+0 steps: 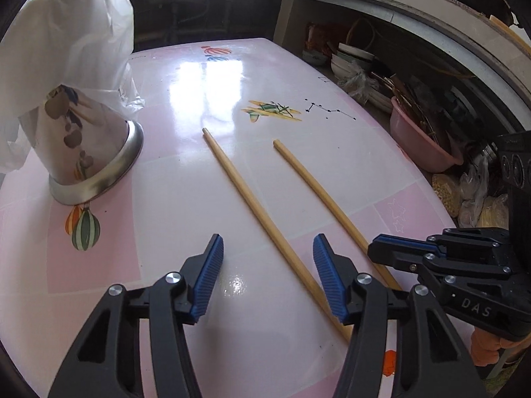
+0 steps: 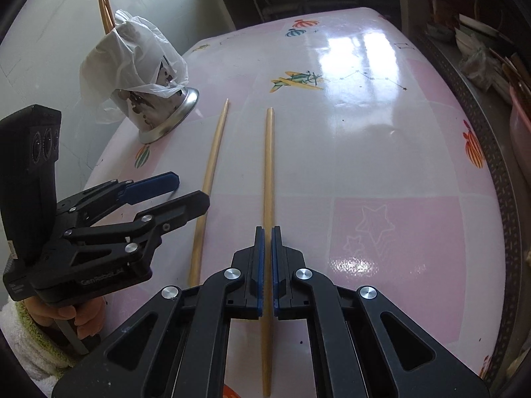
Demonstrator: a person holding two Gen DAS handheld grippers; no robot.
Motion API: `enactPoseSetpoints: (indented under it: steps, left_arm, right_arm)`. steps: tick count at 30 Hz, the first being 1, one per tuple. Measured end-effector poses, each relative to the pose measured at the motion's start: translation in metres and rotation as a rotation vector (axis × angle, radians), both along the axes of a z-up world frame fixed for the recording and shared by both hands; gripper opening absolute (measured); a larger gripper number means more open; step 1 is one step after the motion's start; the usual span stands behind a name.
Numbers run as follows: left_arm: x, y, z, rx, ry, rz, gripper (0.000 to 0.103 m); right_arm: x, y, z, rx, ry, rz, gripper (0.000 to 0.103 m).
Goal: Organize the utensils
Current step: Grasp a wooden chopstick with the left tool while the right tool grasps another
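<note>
Two wooden chopsticks lie side by side on the pink patterned table (image 1: 172,205). The left chopstick (image 1: 242,185) (image 2: 212,165) runs between the blue pads of my left gripper (image 1: 268,242) (image 2: 190,190), which stands open just above it, its pads not pressing on it. My right gripper (image 2: 267,230) (image 1: 373,248) is shut on the right chopstick (image 2: 268,165) (image 1: 312,182) near its thick end; the stick still rests on the table. A metal utensil holder (image 1: 89,152) (image 2: 159,112), draped in a white plastic bag, stands at the far left with chopsticks poking out of it.
Beyond the table's right edge an open shelf holds stacked bowls (image 1: 351,59) and a pink basin (image 1: 421,139). Bags of food (image 1: 471,195) sit on the floor there. A hand (image 2: 83,315) in a fluffy sleeve grips the left tool's handle. A tiled wall stands behind the holder.
</note>
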State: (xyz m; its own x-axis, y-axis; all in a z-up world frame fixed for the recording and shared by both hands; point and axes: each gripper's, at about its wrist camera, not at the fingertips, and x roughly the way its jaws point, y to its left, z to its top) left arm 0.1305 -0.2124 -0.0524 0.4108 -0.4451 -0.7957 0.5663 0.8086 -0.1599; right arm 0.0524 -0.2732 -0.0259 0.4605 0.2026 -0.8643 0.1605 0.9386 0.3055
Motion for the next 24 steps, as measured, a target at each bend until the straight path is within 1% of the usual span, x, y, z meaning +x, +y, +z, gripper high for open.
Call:
enactPoseSetpoints:
  steps: [3,4,5,7,13,19,24]
  left_arm:
    - [-0.003,-0.010,0.000,0.041,-0.029,-0.007,0.042]
    - [-0.004,-0.013,-0.001,0.060,-0.048,-0.004,0.036]
    - [-0.005,-0.014,-0.001,0.081,-0.069,0.000,0.031]
    - [-0.005,-0.014,-0.002,0.093,-0.087,0.007,0.015]
    - [-0.007,0.018,-0.002,0.069,-0.047,0.055,0.006]
    - [-0.022,0.073,0.002,0.061,0.029,0.117,0.006]
    - [-0.042,0.105,0.004,0.078,0.081,0.118,0.006]
  right_arm:
    - [-0.006,0.002,0.001,-0.005,0.003,-0.007,0.002]
    - [-0.007,0.003,0.002,-0.006,0.005,-0.009,0.002]
    - [-0.008,0.004,0.002,-0.005,0.006,-0.011,0.002]
    - [-0.010,0.005,0.002,0.000,0.010,-0.012,0.002]
    - [-0.016,0.015,0.003,-0.002,0.025,0.007,0.002]
    - [-0.026,0.024,0.003,0.020,0.044,0.039,0.002]
    - [-0.031,0.030,0.006,0.011,0.073,0.089,0.003]
